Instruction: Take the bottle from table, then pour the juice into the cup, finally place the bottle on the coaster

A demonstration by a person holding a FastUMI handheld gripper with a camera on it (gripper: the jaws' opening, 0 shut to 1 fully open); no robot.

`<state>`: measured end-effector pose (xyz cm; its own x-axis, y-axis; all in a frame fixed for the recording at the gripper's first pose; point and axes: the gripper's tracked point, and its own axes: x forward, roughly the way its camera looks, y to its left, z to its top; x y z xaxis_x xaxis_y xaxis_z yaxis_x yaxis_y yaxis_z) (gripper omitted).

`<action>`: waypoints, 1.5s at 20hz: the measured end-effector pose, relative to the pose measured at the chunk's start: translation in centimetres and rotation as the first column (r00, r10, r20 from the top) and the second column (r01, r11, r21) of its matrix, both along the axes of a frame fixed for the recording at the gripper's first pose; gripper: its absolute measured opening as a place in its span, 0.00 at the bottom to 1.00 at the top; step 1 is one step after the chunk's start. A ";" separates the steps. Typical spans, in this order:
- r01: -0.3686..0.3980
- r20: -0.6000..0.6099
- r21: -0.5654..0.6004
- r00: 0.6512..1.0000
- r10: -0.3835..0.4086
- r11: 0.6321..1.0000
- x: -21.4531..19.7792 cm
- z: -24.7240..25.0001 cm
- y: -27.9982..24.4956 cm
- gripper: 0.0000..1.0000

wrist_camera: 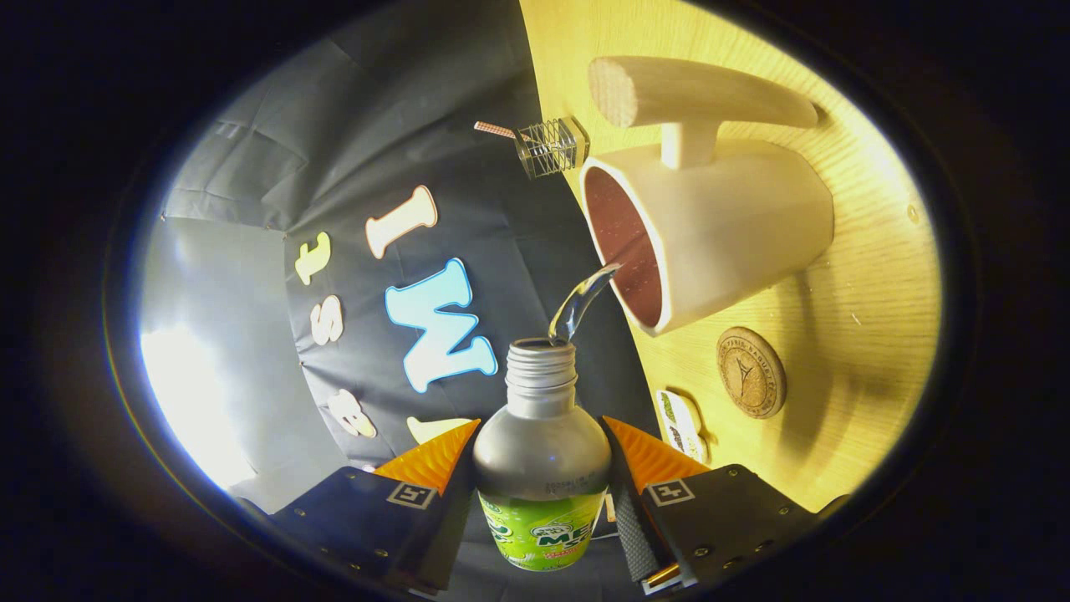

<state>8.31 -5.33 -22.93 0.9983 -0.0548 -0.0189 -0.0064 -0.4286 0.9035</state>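
My gripper (542, 447) is shut on a silver bottle (542, 451) with a green label, held between the two fingers with its open threaded neck pointing ahead. The whole view is rolled sideways, so the bottle is tipped. A clear stream of liquid (583, 301) arcs from the bottle's mouth into the white cup (719, 226), which has a dark reddish inside and a long handle. The cup stands on the wooden table (869, 276). A round cork coaster (751, 372) lies on the table beside the cup, beyond my right finger.
A small wire-frame glass holder (552, 146) with a stick sits at the table's far edge past the cup. A small printed card or sachet (681, 426) lies on the table near my right finger. The black cloth wall rises behind the table.
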 end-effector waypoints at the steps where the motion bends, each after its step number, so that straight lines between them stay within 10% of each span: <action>1: -0.002 0.000 0.003 1.000 0.002 1.000 0.1 0.0 0.0 0.76; 30: 0.048 0.017 0.249 0.998 -0.054 0.967 0.2 2.0 -1.8 0.76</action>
<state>8.46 -7.09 -20.91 0.9947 -0.1019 -0.0153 -0.0536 -0.6380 0.7682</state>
